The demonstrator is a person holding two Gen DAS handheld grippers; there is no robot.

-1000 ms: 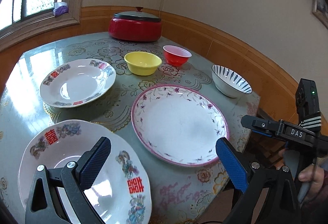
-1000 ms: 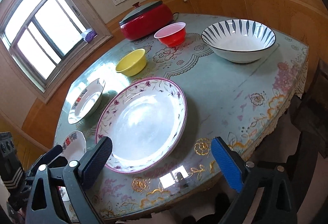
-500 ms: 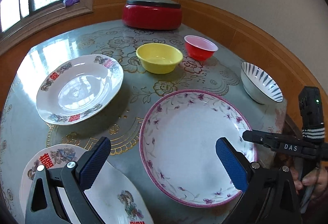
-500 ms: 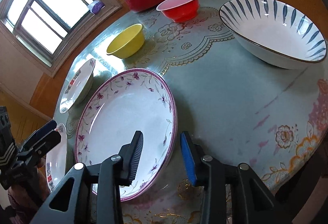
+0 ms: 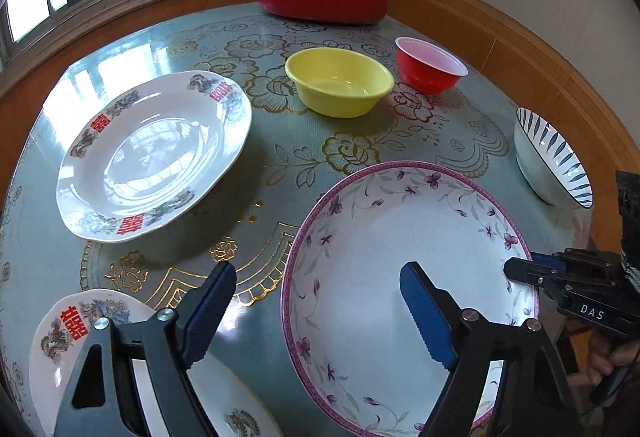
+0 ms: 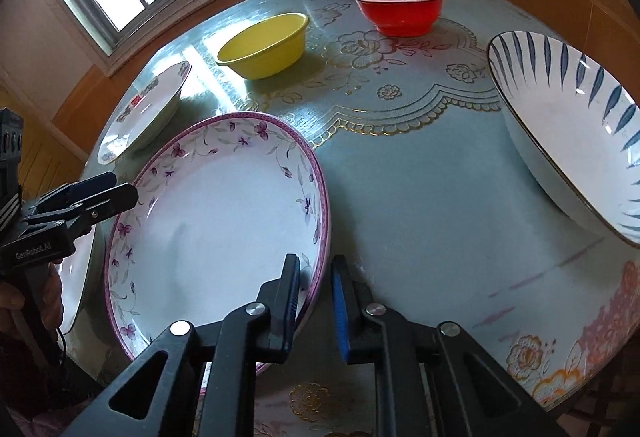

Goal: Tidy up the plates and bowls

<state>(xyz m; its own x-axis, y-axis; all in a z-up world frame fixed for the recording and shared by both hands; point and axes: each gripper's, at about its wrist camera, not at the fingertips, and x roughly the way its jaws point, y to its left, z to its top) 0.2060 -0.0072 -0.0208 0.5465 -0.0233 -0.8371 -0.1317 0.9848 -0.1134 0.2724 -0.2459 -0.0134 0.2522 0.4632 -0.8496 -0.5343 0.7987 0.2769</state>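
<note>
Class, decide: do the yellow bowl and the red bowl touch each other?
Apart. In the right wrist view, bare tablecloth separates the yellow bowl from the red bowl.

The left gripper fills the lower part of its own view, its 2 blue-padded fingers spread wide apart. The right gripper sits at the bottom centre of its view, its jaws drawn close with a narrow gap between them. A hand grips a handle at the lower right edge.
</note>
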